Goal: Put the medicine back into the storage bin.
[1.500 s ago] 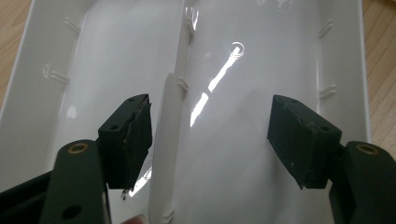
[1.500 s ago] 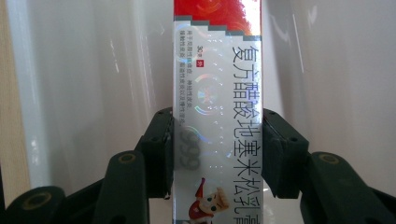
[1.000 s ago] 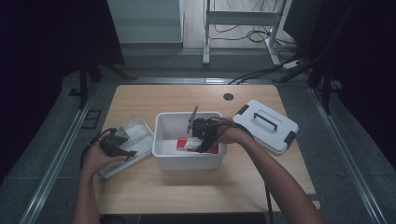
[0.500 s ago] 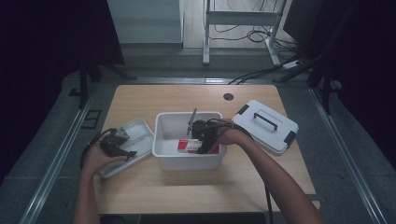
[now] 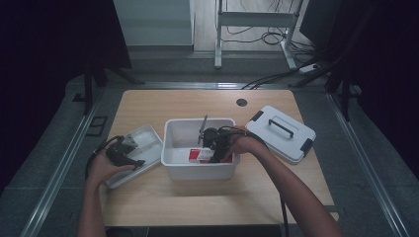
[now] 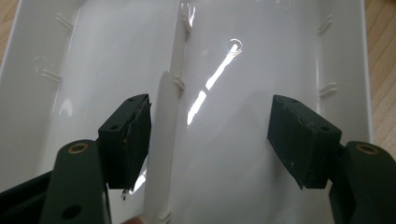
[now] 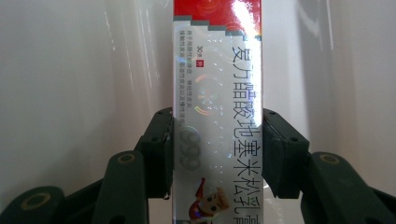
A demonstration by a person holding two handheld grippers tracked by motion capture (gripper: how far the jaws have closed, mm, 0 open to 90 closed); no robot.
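Carton (image 7: 217, 116) of ointment, red and white with printed text, sits inside the white bin (image 5: 172, 148), down at the near side, clamped between the right tongs (image 7: 217, 149). Largest first: wooden worktop (image 5: 163, 103) carries everything. White bin at its centre, open on top. Bin lid (image 5: 269, 121) with a black handle and black latches lies flat to the right of the bin, just beside it. Shallow white tray (image 5: 148, 140) lies to the left of the bin, close against it, with a raised divider rib (image 6: 159, 140) splitting it in two compartments. Right hand (image 5: 242, 145) reaches over the bin's right wall, right tongs dipped inside; both pads press flat on the carton's long sides, carton running lengthwise away from the jaws, bin wall behind it. Left hand (image 5: 106, 165) rests at the tray's near left corner. Left tongs (image 6: 212, 140) hang released over the tray, jaws wide apart, nothing between the pads; one pad sits over the left compartment next to the rib, the other over the right compartment.
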